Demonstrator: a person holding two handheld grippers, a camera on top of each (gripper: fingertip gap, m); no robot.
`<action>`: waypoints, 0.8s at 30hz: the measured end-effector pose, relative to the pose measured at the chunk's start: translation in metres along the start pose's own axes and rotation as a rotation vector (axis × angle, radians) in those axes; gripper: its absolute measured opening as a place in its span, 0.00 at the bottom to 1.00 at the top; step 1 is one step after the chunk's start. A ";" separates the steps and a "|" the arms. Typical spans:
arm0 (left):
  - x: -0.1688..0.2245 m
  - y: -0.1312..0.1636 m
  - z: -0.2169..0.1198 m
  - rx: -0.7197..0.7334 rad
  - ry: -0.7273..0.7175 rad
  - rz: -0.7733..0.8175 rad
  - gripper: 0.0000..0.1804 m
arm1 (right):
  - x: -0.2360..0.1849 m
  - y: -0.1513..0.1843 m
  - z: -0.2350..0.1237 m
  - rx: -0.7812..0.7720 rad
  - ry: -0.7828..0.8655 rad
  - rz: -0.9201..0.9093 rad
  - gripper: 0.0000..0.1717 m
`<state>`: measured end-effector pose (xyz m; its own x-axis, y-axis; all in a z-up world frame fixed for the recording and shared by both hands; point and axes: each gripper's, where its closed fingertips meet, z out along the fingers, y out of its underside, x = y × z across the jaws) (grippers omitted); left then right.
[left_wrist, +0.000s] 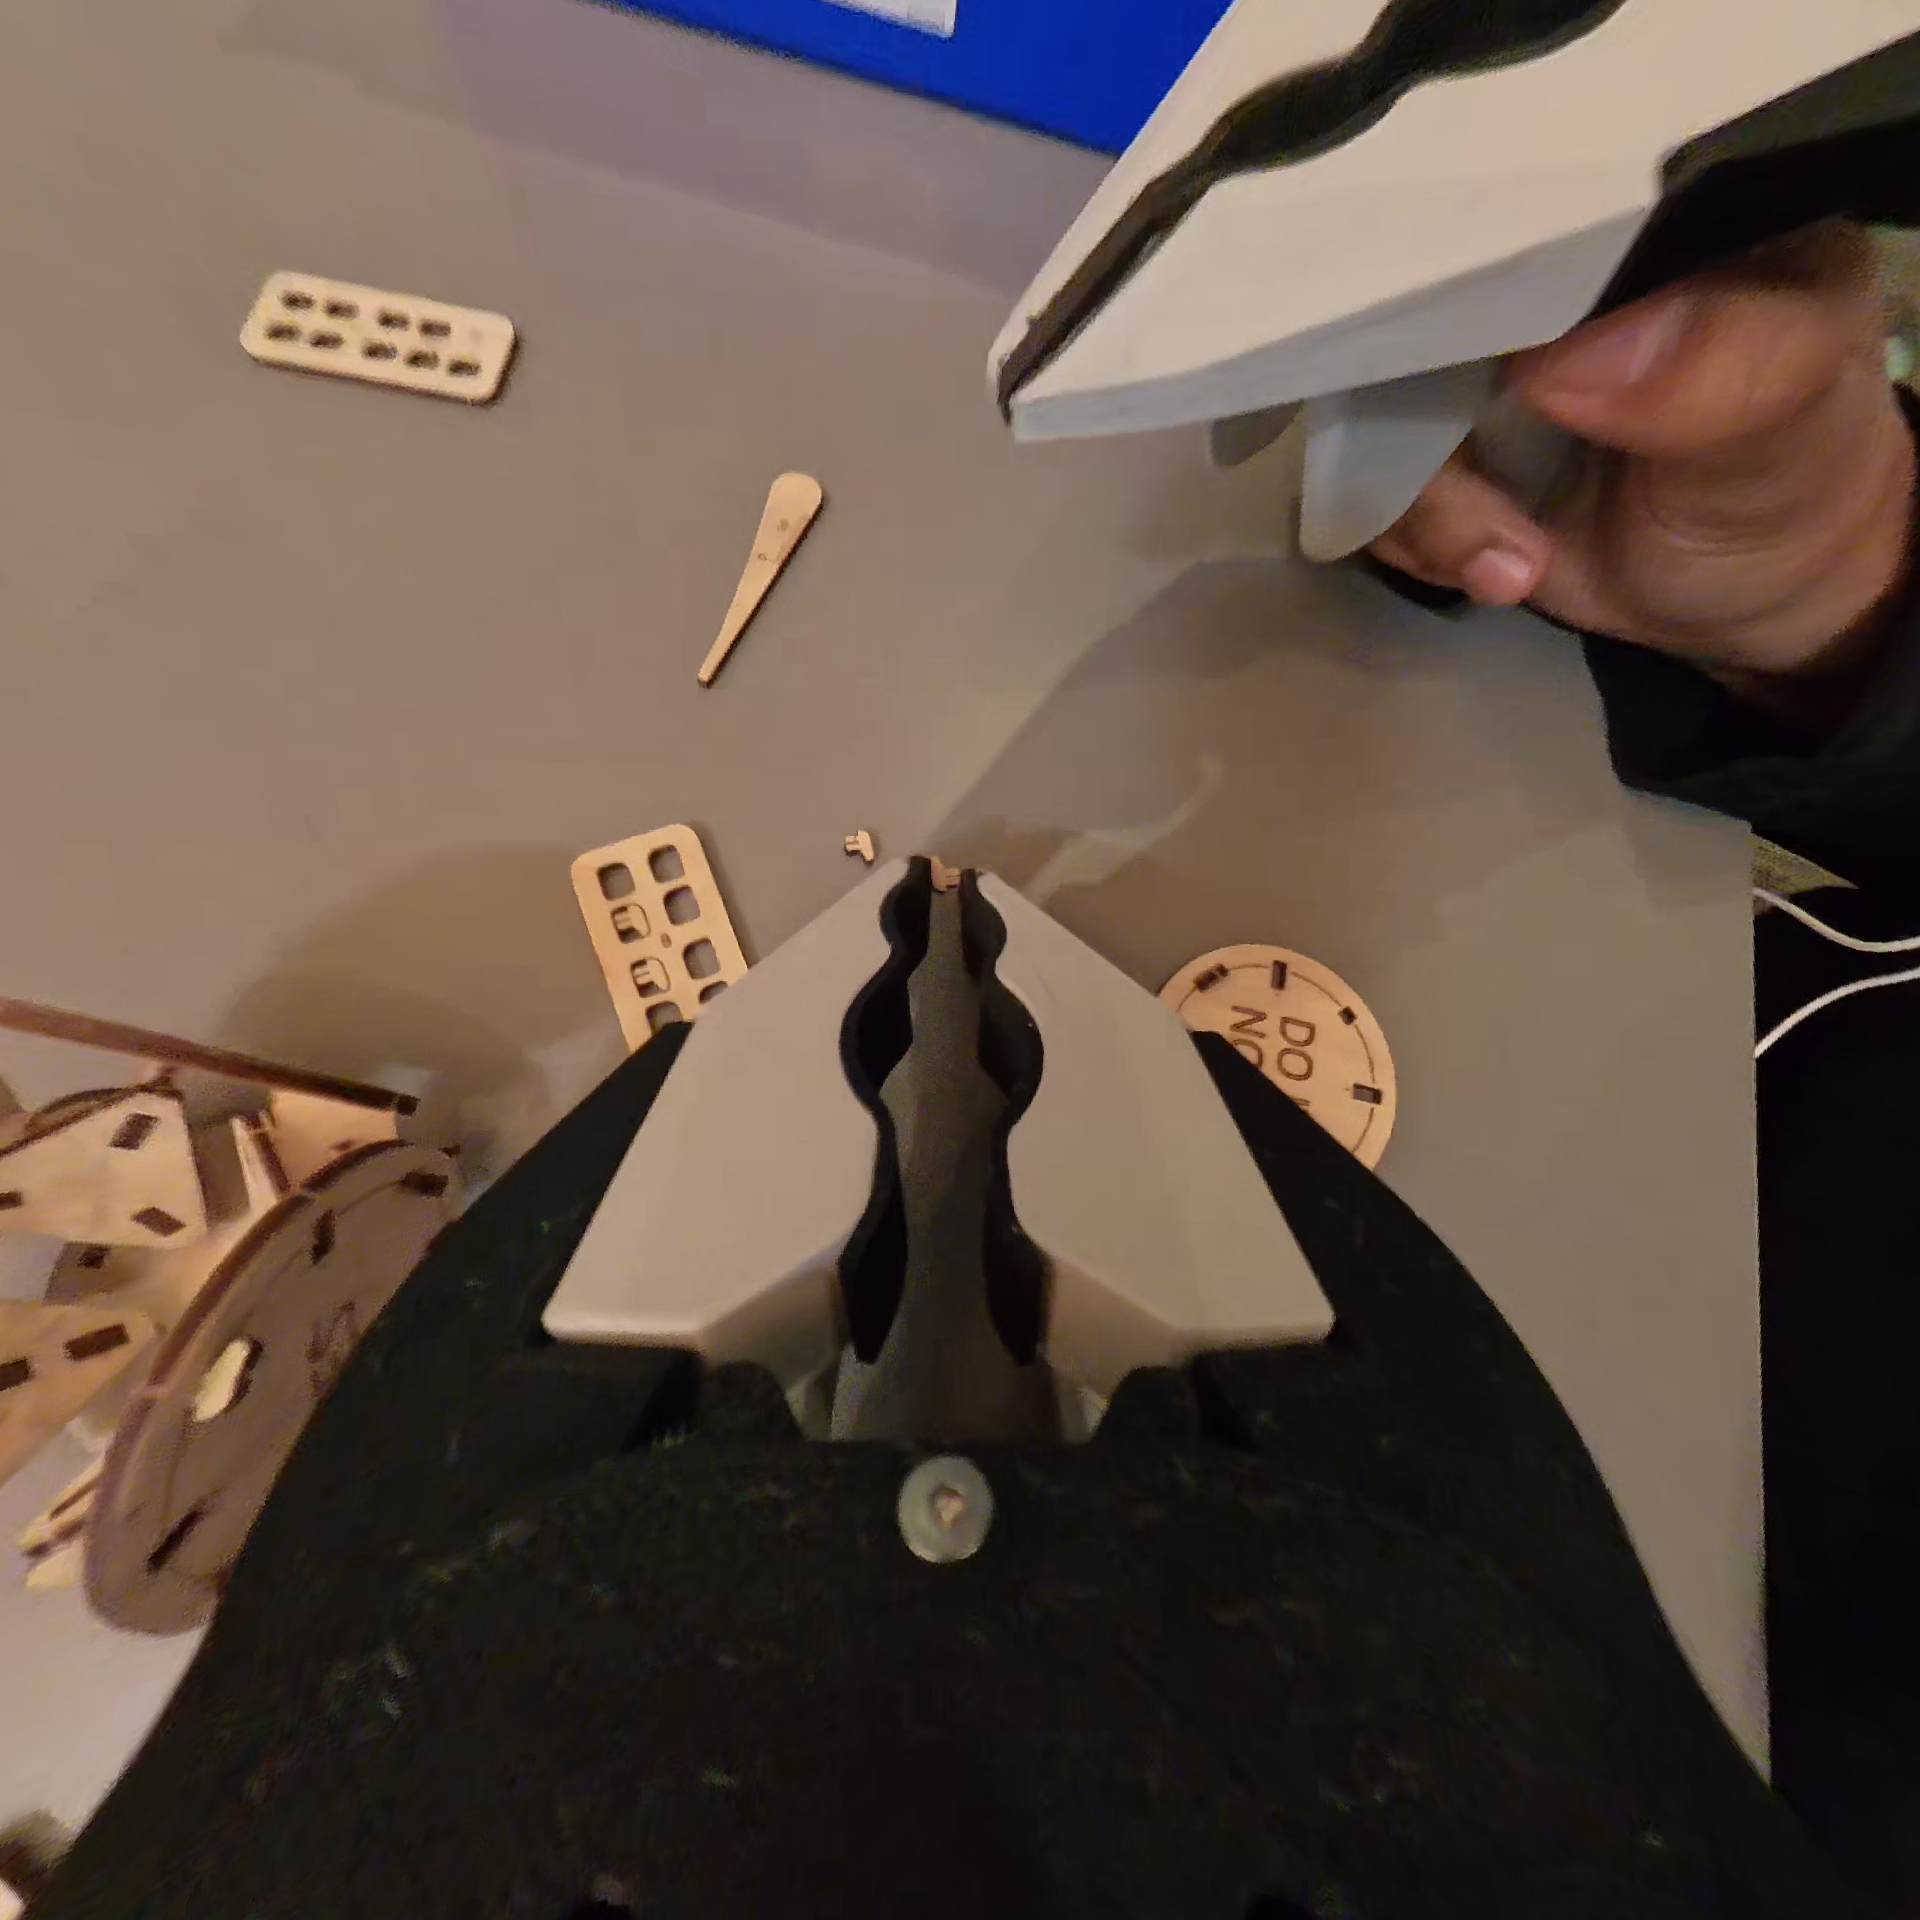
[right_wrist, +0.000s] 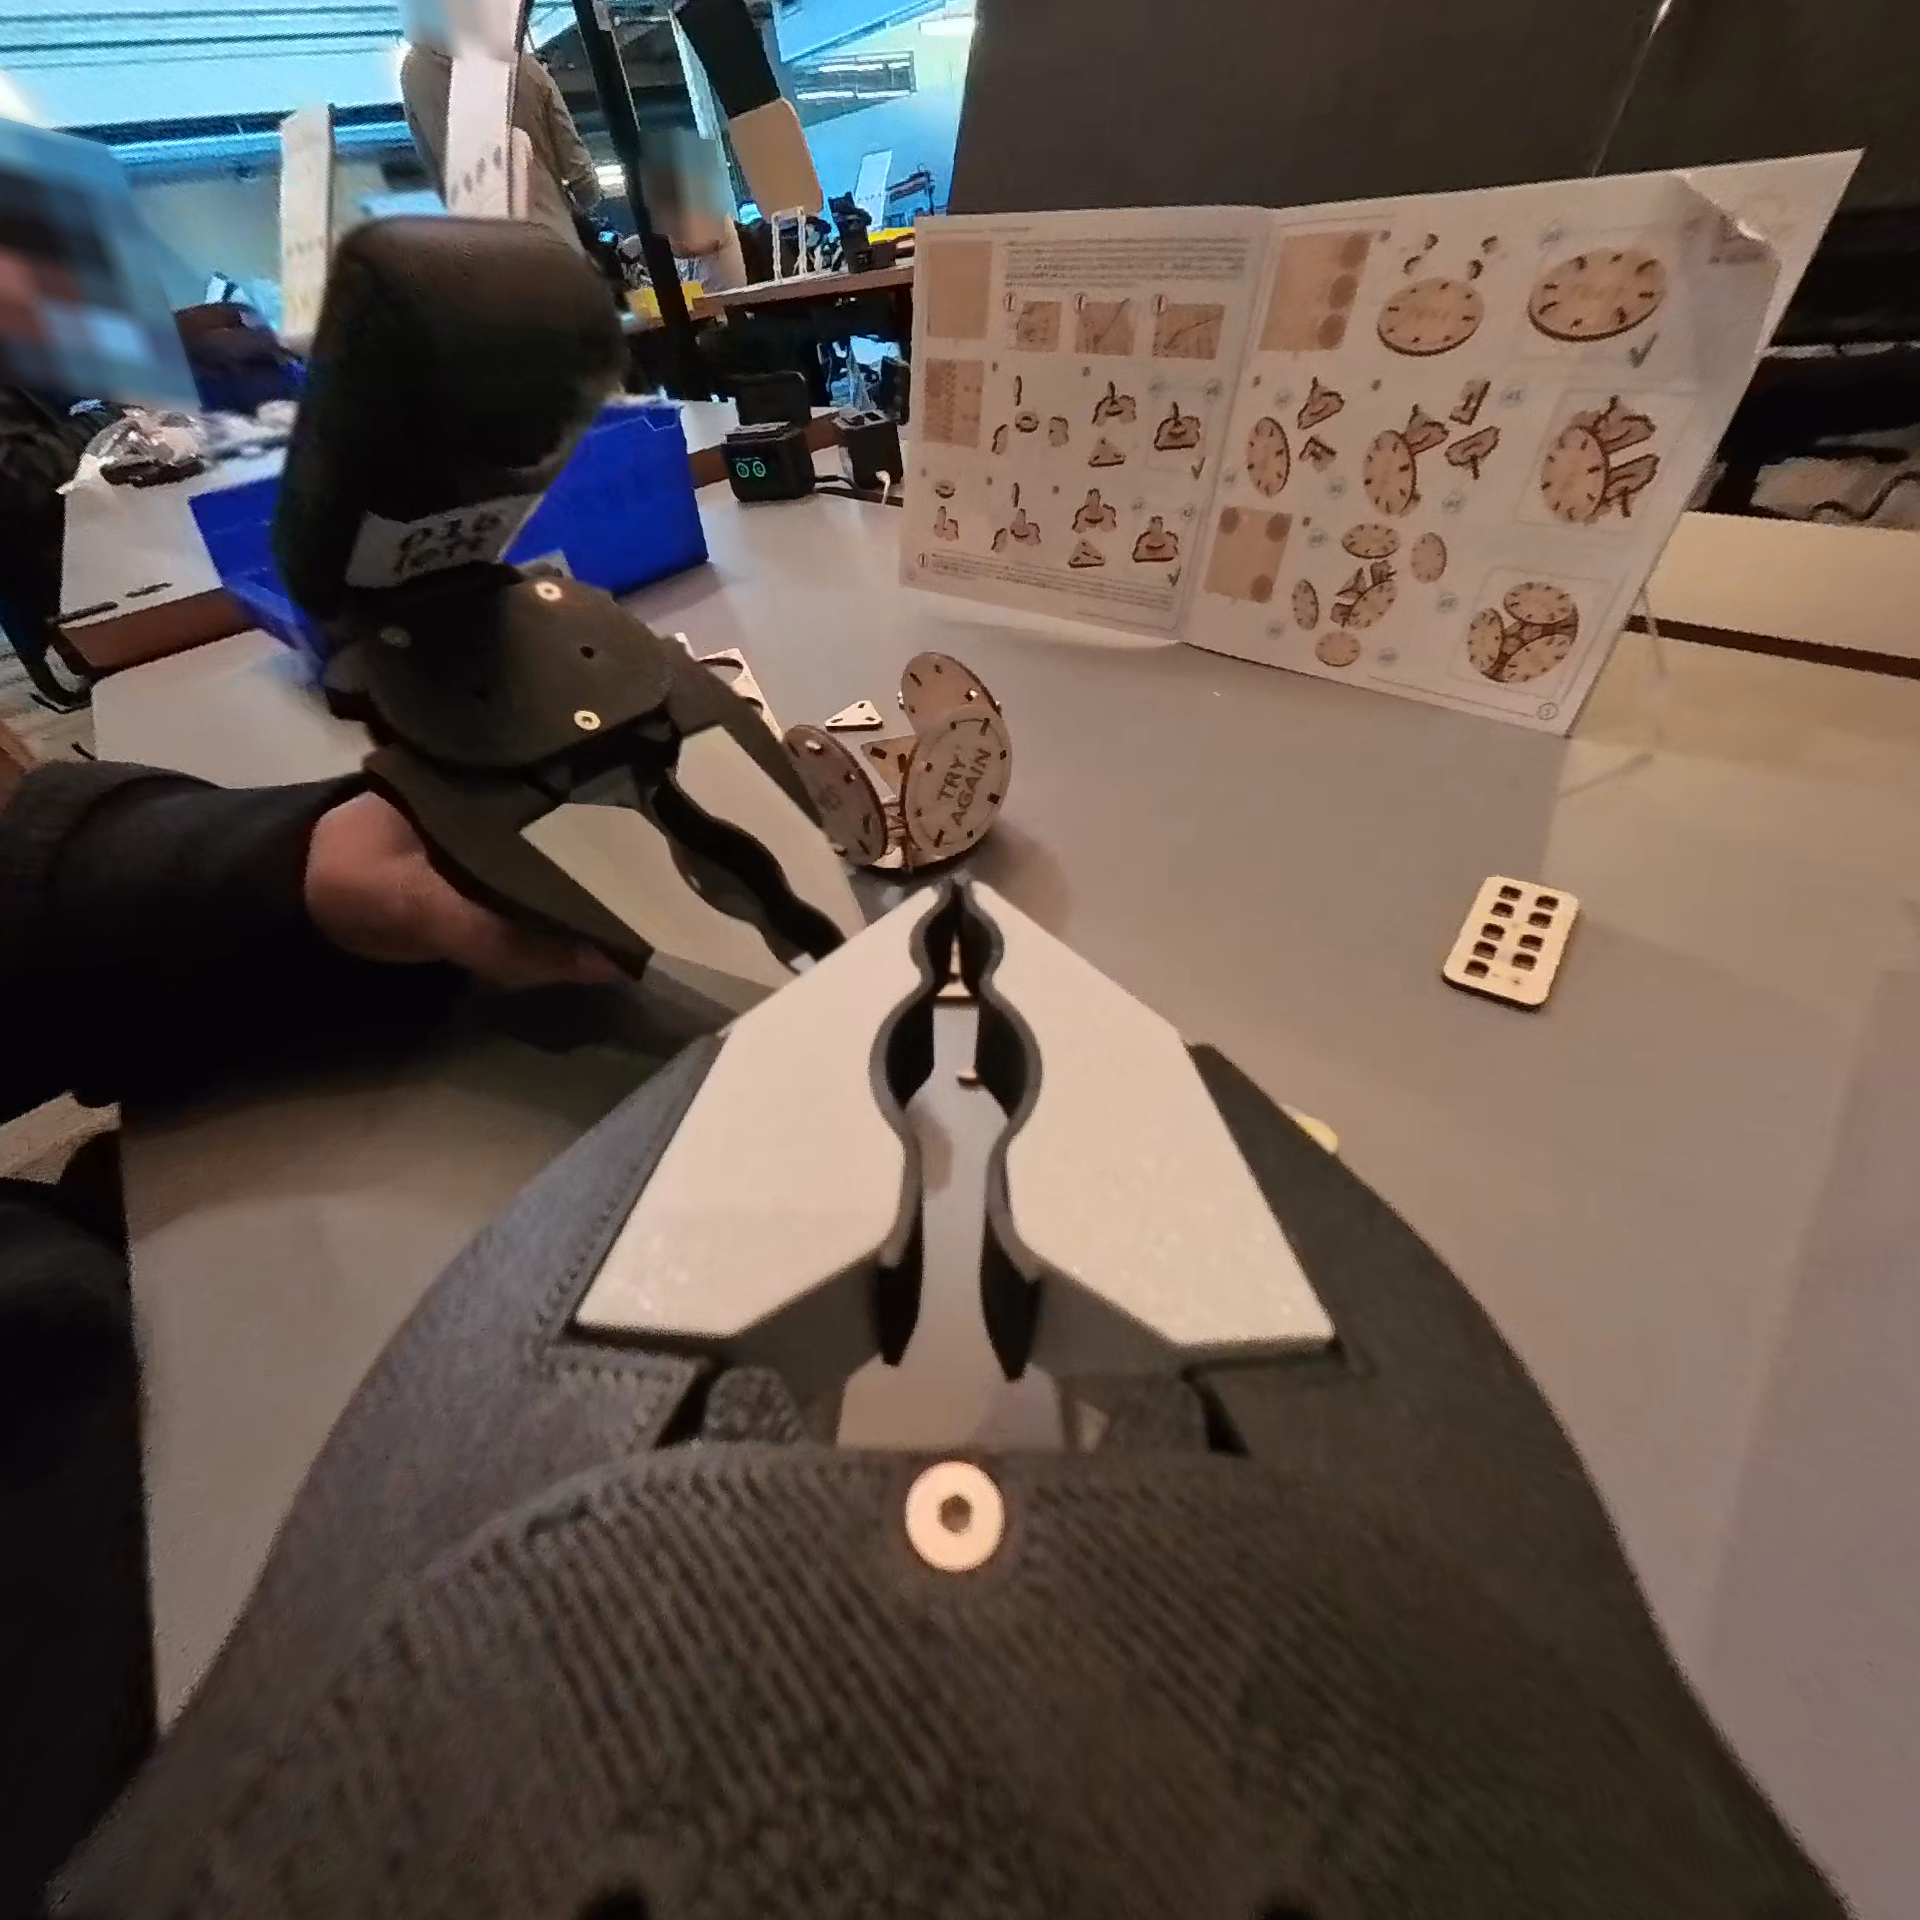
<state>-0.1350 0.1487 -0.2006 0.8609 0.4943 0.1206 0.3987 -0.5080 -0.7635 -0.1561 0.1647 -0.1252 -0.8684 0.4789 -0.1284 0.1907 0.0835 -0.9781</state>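
Observation:
My left gripper (left_wrist: 943, 875) points down at the grey table (left_wrist: 312, 623) and is shut on a tiny pale wooden peg (left_wrist: 943, 871) pinched at its very tips. A second tiny peg (left_wrist: 859, 847) lies on the table just to the left. A wooden plate with square holes (left_wrist: 660, 930) lies beside the left finger, and a round engraved wooden disc (left_wrist: 1288, 1049) lies to the right. My right gripper (right_wrist: 956, 906) is shut and hovers above the table. It also shows at the upper right of the left wrist view (left_wrist: 1013, 390), held by a hand (left_wrist: 1714, 488).
A half-built model of wooden discs (right_wrist: 925, 774) stands beyond both grippers. A slotted wooden plate (right_wrist: 1512, 940) and a tapered wooden stick (left_wrist: 764, 571) lie loose. An open instruction sheet (right_wrist: 1351, 436) stands at the back and a blue bin (right_wrist: 613, 499) at the back left. About 7 centimetres separates my left fingertips from the round engraved wooden disc (left_wrist: 1288, 1049).

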 end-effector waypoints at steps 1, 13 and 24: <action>0.001 -0.004 -0.004 0.027 -0.004 0.018 0.00 | -0.001 0.001 0.000 -0.010 -0.009 0.017 0.00; 0.037 -0.031 -0.039 0.245 0.022 0.232 0.00 | -0.041 0.030 -0.002 -0.206 -0.267 0.498 0.08; 0.052 -0.025 -0.047 0.285 0.093 0.236 0.00 | -0.061 0.026 -0.007 -0.165 -0.424 0.724 0.05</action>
<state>-0.0857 0.1534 -0.1451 0.9487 0.3146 -0.0323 0.0937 -0.3772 -0.9214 -0.0951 0.1434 -0.1418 -0.5980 0.0987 -0.7954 0.8005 0.0246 -0.5988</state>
